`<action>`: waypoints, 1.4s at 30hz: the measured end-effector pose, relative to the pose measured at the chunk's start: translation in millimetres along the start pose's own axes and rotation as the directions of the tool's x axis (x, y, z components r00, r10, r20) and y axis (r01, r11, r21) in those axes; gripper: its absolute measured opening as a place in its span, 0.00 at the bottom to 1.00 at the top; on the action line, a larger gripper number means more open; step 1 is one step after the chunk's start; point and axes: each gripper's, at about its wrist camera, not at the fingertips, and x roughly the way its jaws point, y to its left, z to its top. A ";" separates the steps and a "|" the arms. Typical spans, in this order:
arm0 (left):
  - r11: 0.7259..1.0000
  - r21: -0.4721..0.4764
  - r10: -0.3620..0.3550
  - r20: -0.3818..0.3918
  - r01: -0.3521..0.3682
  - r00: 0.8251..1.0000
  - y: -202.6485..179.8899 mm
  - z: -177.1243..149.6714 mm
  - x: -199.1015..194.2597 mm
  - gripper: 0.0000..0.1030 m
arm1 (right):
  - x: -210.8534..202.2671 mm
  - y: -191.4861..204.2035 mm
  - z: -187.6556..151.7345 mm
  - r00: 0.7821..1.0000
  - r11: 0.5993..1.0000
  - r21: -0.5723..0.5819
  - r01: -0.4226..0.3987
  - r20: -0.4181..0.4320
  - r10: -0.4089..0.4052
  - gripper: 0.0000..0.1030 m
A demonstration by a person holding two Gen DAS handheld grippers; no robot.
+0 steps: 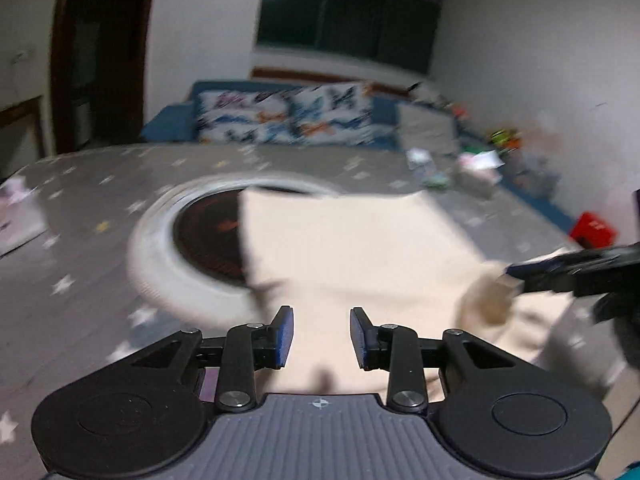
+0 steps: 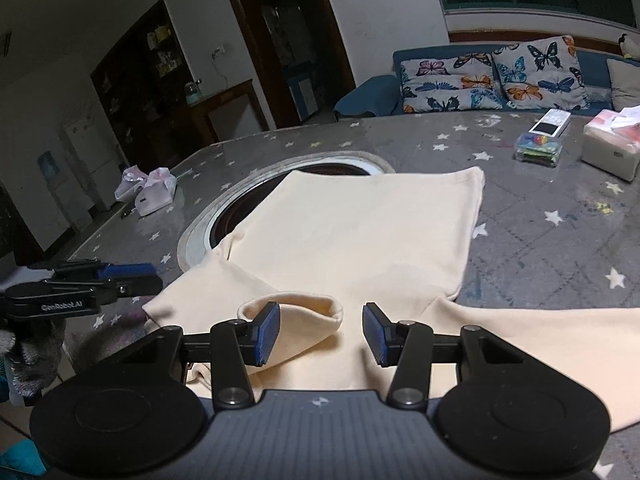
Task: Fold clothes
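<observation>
Left gripper and right gripper, jaws apart, empty

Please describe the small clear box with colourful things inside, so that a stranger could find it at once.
On the grey star-patterned table, look at the far right side, towards the blue sofa. The clear box lies between a white remote and a tissue box; only it is transparent with bright contents.

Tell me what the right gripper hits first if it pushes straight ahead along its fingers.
The right gripper, jaws open, would probably meet the cream garment first, near its rolled sleeve cuff lying just ahead. How far above the cloth it sits is unclear.
</observation>
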 end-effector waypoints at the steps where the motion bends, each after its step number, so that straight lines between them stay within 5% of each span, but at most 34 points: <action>1: 1.000 -0.007 0.018 -0.008 -0.018 1.000 5.1 -1.6 0.3 0.33 | 3.6 0.5 -0.5 1.000 1.000 0.001 -0.001 -0.008 0.001 0.45; 18: 0.999 -0.037 0.029 -0.073 -0.032 0.997 13.8 21.2 69.2 0.30 | -13.0 -11.7 -0.7 1.000 0.994 0.104 0.012 0.006 -0.013 0.45; 30: 0.999 -0.052 0.014 -0.025 -0.015 1.000 18.5 20.6 64.9 0.04 | 18.6 -2.0 -8.1 0.997 1.000 0.024 0.021 -0.075 -0.019 0.38; 36: 0.991 -0.123 0.048 -0.016 -0.049 0.999 38.8 19.9 58.0 0.03 | 22.2 -0.2 -9.4 0.995 0.999 -0.007 0.046 -0.089 -0.046 0.37; 42: 0.998 -0.061 -0.008 0.003 0.008 1.000 27.3 27.4 53.2 0.10 | 22.1 1.8 -8.5 0.994 0.998 -0.029 0.056 -0.089 -0.058 0.37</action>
